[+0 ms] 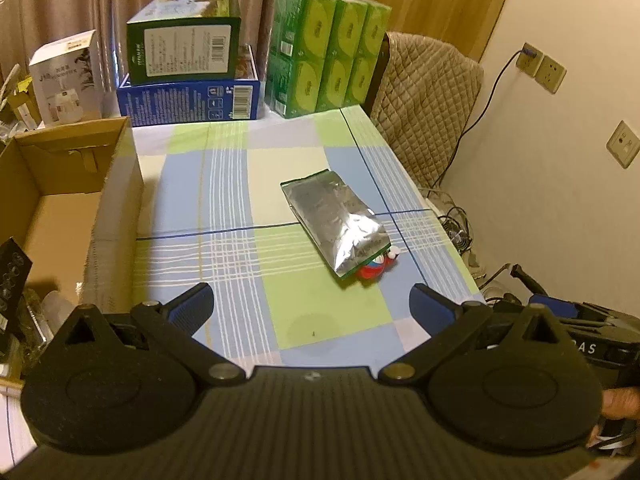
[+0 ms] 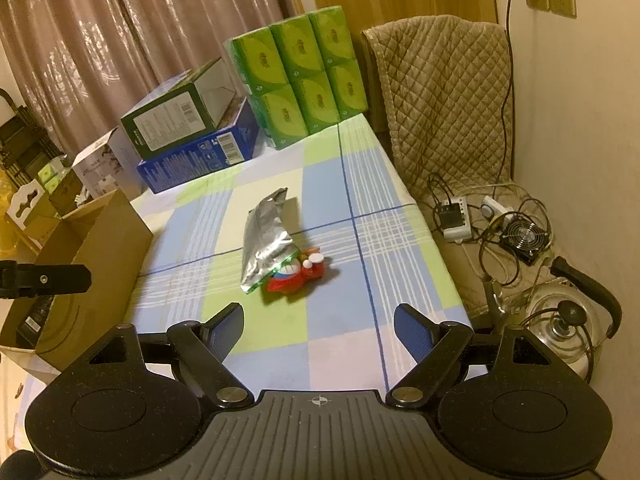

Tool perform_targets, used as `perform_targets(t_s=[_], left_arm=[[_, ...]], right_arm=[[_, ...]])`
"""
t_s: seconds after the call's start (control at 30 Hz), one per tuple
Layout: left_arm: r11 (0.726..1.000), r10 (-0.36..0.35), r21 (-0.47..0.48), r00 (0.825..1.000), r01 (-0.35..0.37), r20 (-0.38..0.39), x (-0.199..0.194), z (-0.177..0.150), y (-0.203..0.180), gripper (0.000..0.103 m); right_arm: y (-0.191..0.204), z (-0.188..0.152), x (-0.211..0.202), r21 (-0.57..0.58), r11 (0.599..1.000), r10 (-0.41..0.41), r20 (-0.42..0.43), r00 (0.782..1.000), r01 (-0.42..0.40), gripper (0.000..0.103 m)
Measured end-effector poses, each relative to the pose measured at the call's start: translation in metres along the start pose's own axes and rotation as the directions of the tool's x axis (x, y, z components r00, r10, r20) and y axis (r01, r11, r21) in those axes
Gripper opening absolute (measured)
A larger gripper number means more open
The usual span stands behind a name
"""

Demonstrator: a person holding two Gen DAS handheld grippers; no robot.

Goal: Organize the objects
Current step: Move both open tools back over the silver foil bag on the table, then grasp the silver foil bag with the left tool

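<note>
A silver foil pouch (image 1: 336, 220) lies on the checked tablecloth (image 1: 224, 208), its near end resting on a small red and blue toy figure (image 1: 376, 268). My left gripper (image 1: 312, 304) is open and empty, hovering short of the pouch. In the right wrist view the pouch (image 2: 266, 236) and the toy (image 2: 298, 274) lie ahead of my right gripper (image 2: 318, 324), which is open and empty. An open cardboard box (image 1: 60, 200) stands at the table's left edge; it also shows in the right wrist view (image 2: 92, 248).
Stacked green and blue boxes (image 1: 188, 64) and a green tissue multipack (image 1: 324, 52) line the table's far edge. A quilted chair (image 2: 444, 96), cables, a small fan (image 2: 524, 238) and a glass kettle (image 2: 568, 320) sit to the right, below the table.
</note>
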State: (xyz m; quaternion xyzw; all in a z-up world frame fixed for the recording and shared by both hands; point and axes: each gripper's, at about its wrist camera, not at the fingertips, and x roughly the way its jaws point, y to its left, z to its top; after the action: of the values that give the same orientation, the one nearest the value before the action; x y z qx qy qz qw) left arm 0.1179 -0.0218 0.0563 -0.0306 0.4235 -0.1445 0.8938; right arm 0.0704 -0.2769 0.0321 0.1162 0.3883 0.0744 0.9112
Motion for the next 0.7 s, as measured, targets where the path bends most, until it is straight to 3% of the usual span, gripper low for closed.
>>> perform_targets(t_s=[0.7], left_arm=[[0.996, -0.052, -0.075, 0.991, 0.043, -0.120, 0.147, 0.057, -0.016, 0.102]], right_arm=[[-0.022, 0.010, 0.090, -0.112, 0.993, 0.037, -0.051, 0.998, -0.043, 0.079]])
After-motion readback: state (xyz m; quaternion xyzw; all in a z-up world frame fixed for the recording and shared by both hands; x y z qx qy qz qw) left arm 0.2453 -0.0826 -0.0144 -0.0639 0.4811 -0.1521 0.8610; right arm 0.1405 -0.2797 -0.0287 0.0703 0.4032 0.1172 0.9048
